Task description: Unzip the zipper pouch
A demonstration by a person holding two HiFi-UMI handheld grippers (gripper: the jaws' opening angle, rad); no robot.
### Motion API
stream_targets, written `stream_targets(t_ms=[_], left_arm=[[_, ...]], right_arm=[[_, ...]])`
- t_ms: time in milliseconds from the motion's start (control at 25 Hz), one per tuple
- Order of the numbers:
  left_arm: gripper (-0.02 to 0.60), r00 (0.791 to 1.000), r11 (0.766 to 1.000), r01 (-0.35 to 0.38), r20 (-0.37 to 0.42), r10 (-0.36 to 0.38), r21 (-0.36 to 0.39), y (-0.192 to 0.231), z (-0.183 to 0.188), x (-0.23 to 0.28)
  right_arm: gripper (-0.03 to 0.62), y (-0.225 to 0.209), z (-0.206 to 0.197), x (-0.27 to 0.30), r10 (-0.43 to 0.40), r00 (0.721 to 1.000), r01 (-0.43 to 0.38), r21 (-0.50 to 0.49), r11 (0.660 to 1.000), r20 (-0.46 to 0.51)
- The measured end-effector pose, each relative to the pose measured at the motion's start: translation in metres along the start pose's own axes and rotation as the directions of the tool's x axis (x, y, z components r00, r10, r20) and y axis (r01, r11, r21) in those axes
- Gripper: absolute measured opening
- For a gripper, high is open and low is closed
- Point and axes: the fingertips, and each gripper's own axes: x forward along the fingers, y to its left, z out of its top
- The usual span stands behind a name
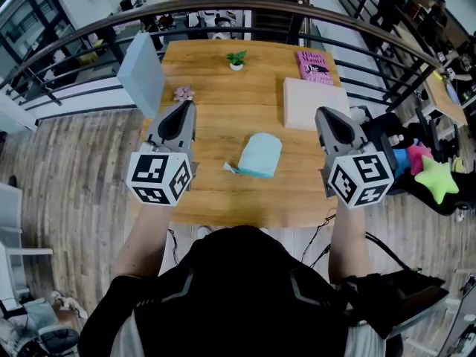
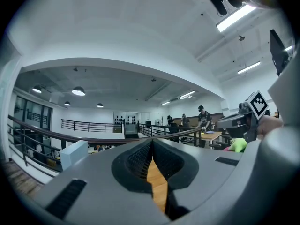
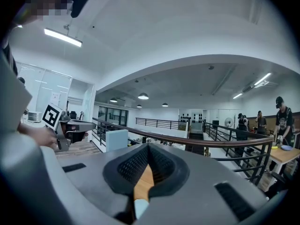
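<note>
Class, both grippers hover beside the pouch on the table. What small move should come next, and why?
Probably open the left gripper and lower it toward the zipper pouch. Both it and the right gripper are shut and empty, held above the wooden table, and the pouch lies untouched between them.

Wooden table (image 1: 216,125) with pouch (image 1: 260,155), book (image 1: 314,66), plant (image 1: 236,60), box (image 1: 314,104)
</note>
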Motion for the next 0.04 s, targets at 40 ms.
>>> stream_targets(t_ms=[40], left_arm=[[0.029,1.0,1.0,-0.002,0.001,0.002,0.0,-0.0005,0.0005,0.0003]], right_arm=[[0.008,-0.0011,0.0003,-0.0003,0.0,1.0,0.0,-0.002,1.0,0.001]])
